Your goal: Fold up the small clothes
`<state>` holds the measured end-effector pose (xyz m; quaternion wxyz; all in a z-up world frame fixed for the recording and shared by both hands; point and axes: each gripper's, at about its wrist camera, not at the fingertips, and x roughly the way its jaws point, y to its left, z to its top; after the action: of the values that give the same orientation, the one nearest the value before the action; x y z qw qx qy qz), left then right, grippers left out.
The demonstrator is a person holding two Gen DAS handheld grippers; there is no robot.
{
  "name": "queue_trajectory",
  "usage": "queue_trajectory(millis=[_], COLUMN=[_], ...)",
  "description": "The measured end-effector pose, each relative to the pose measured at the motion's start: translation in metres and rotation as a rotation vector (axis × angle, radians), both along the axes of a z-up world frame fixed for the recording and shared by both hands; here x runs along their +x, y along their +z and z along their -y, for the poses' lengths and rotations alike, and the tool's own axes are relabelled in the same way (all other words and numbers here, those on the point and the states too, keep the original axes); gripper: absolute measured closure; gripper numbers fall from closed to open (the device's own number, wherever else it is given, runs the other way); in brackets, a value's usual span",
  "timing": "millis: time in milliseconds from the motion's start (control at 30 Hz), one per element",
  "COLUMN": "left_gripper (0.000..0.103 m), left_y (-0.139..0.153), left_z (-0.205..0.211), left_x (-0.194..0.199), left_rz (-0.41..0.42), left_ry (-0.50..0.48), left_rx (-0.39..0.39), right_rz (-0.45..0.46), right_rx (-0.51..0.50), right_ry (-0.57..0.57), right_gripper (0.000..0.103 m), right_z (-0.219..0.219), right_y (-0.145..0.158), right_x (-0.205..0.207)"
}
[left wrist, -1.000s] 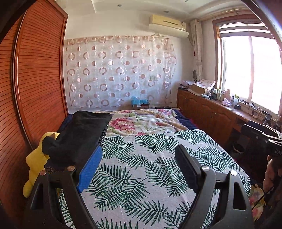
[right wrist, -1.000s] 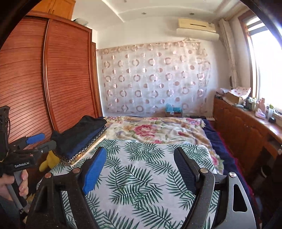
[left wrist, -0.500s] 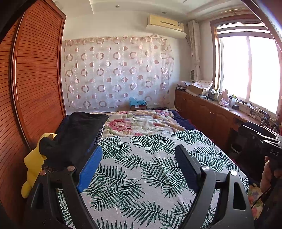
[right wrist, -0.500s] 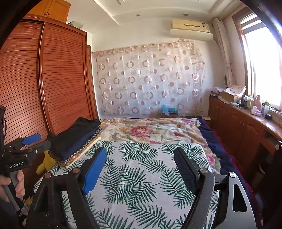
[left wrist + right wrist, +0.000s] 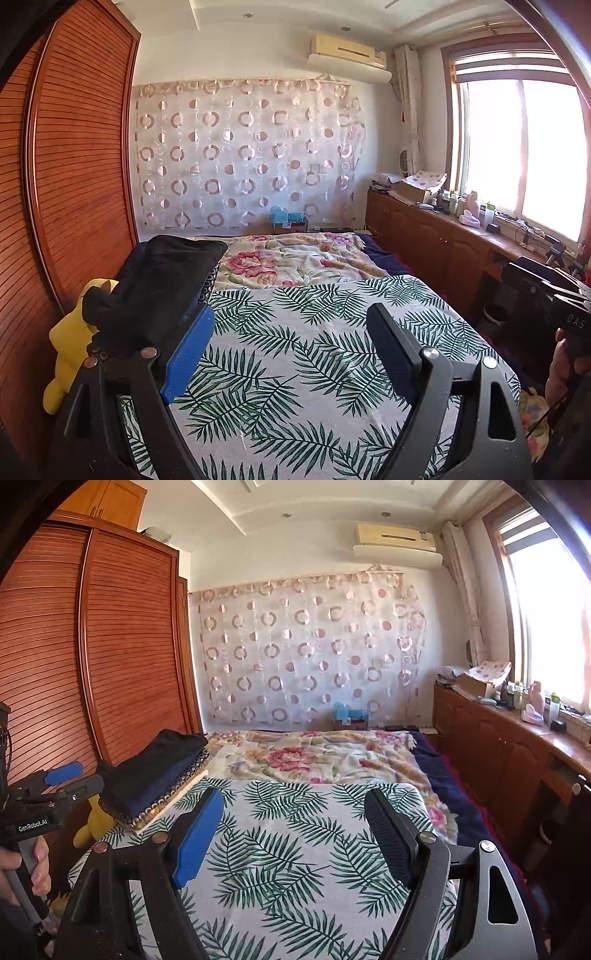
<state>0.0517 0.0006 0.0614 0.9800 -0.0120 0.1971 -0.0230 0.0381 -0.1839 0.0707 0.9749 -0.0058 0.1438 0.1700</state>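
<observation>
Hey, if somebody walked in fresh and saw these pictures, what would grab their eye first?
Probably the palm-leaf sheet spread flat over the near end of the bed, filling the middle of both views. Next, the stack of folded dark clothes at the sheet's left edge, by the wooden wardrobe. Both claws, left claw and right claw, hang open and empty above the sheet.

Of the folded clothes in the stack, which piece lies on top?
The black piece lies on top of the stack; under it show a navy layer, then a circle-patterned edge.
</observation>
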Motion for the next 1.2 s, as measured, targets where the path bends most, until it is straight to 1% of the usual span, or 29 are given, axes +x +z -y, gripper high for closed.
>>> queue_trajectory(millis=[467, 1200], left_gripper=[0.018, 0.018], left_y=[0.0, 0.004], left_z=[0.0, -0.001], left_x=[0.0, -0.002], left_rz=[0.001, 0.004], left_ry=[0.002, 0.001], left_rx=[0.0, -0.001], right_rz=[0.018, 0.017], right_rx=[0.0, -0.001], right_ry=[-0.004, 0.002], right_gripper=[0.023, 0.023], right_z=[0.012, 0.012], right_y=[-0.001, -0.003], right_x=[0.007, 0.009])
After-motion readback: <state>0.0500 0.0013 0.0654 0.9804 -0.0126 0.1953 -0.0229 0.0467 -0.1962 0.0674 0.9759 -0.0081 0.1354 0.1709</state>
